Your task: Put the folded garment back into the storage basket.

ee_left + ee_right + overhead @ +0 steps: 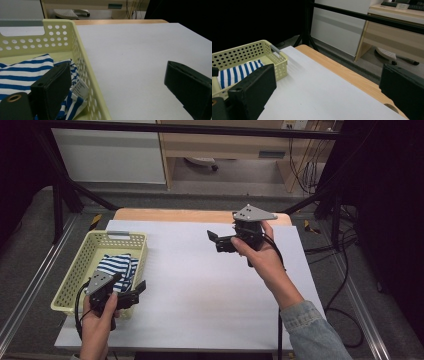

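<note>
The blue-and-white striped cloth (pixel 118 266) already lies in the pale yellow perforated plastic basket (pixel 84 260), just beyond the left gripper (pixel 131 296); both it and the right gripper (pixel 218 240) gape empty, so little seems left

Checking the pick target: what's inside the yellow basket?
Inside the yellow basket lies a crumpled blue-and-white striped cloth with a white label. The left gripper, jaws open, straddles the basket's near right wall. Anything beneath the cloth is covered.
</note>
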### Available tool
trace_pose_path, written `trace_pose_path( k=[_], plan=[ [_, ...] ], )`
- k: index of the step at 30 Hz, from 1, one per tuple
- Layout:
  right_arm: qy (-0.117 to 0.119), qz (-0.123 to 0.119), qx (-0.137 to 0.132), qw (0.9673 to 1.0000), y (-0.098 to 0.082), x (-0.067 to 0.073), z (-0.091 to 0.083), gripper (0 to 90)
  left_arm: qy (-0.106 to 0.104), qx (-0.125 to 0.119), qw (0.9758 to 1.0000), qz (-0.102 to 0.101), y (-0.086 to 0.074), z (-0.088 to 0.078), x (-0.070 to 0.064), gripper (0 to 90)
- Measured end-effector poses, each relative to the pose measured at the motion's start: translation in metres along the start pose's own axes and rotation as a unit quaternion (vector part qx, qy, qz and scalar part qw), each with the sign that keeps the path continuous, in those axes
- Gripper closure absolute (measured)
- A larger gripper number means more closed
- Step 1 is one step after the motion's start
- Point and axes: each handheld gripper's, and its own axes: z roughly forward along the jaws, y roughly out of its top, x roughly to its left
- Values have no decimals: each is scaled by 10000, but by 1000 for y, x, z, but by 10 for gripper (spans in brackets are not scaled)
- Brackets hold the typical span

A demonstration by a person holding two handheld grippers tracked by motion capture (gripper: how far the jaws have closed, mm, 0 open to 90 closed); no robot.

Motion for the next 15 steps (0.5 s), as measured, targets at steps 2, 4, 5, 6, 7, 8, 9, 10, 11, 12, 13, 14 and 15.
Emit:
trace_pose_path(
  k=[2,4,5,6,7,8,9,10,11,12,13,14,15],
  plan=[
    [-44,7,-10,10000,-1,-4,-4,15,-6,35,10000,32,-2,1,0,71],
    [-52,17,-48,10000,-2,-8,-9,14,1,37,10000,44,-3,2,0,73],
    [-45,9,-70,10000,-2,-10,-12,13,6,54,10000,55,-4,3,0,75],
    [-61,5,-86,9999,-3,-12,-14,13,12,61,10000,60,-5,3,0,76],
    [-91,7,-90,9999,-3,-14,-16,13,21,75,9999,68,-5,4,1,76],
    [-122,10,-98,9999,-3,-16,-18,13,32,79,9999,61,-6,4,2,77],
    [-146,32,-103,9998,-3,-18,-20,14,33,83,10000,43,-7,4,3,80],
    [-166,38,-92,9998,-4,-20,-22,21,27,97,9999,23,-7,4,4,83],
    [-154,43,-47,9999,-4,-22,-24,22,18,101,9999,-11,-8,4,4,87],
    [-148,49,-26,9999,-5,-23,-26,21,14,117,9999,-10,-8,4,5,87],
    [-171,43,-25,9998,-6,-25,-28,21,12,125,9999,-4,-8,4,5,88],
    [-191,47,-5,9998,-7,-27,-30,21,12,132,9999,-4,-9,4,5,87],
    [-218,63,-6,9997,-8,-29,-32,21,13,147,9999,5,-9,5,6,88]
  ],
)
